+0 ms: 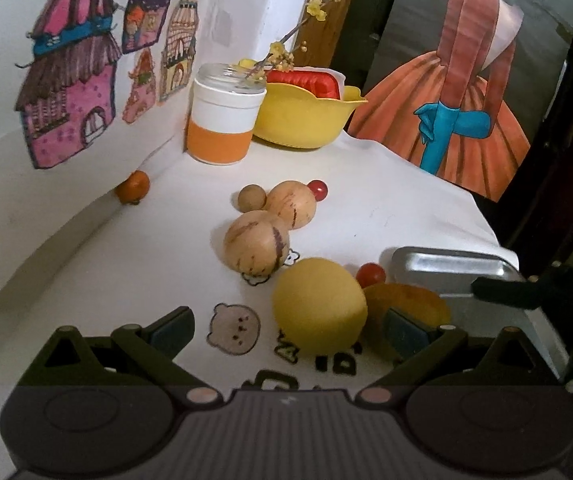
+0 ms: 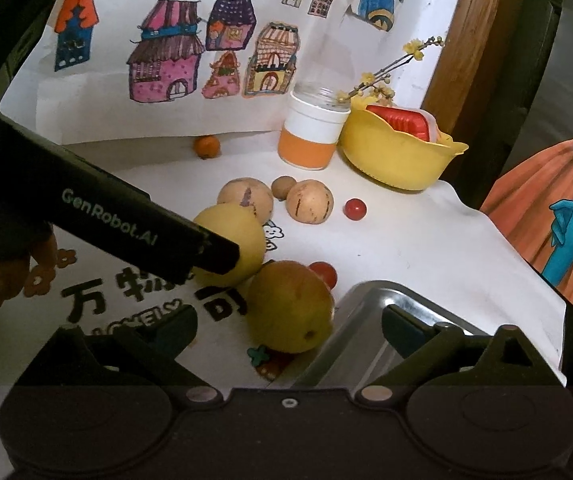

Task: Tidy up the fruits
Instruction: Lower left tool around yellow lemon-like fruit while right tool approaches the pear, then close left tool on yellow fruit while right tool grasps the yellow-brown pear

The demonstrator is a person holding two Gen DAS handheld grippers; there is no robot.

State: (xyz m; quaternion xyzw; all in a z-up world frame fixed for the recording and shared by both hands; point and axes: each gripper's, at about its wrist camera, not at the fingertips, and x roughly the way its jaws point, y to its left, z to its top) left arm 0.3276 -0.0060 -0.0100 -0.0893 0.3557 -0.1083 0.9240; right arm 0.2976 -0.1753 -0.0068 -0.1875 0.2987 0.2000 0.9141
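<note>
Approaching the yellow fruit (image 1: 320, 307) with the left gripper (image 1: 286, 330); jaws are standing spread, nothing between them, fruit lying just ahead on the white cloth (image 1: 386, 208). Judging this as the reach step of sorting. The next move is calling for a close around the yellow fruit, which is touching the orange-yellow fruit (image 2: 290, 306) beside it, so a nudge could roll both. The right gripper (image 2: 288, 326) is hovering by the metal tray (image 2: 370, 296), jaws also spread and empty. The tray is looking empty where visible. The yellow bowl (image 2: 390, 160) at the back is holding a red item (image 2: 400, 122); the jar (image 2: 312, 132) is holding a flowering twig.
</note>
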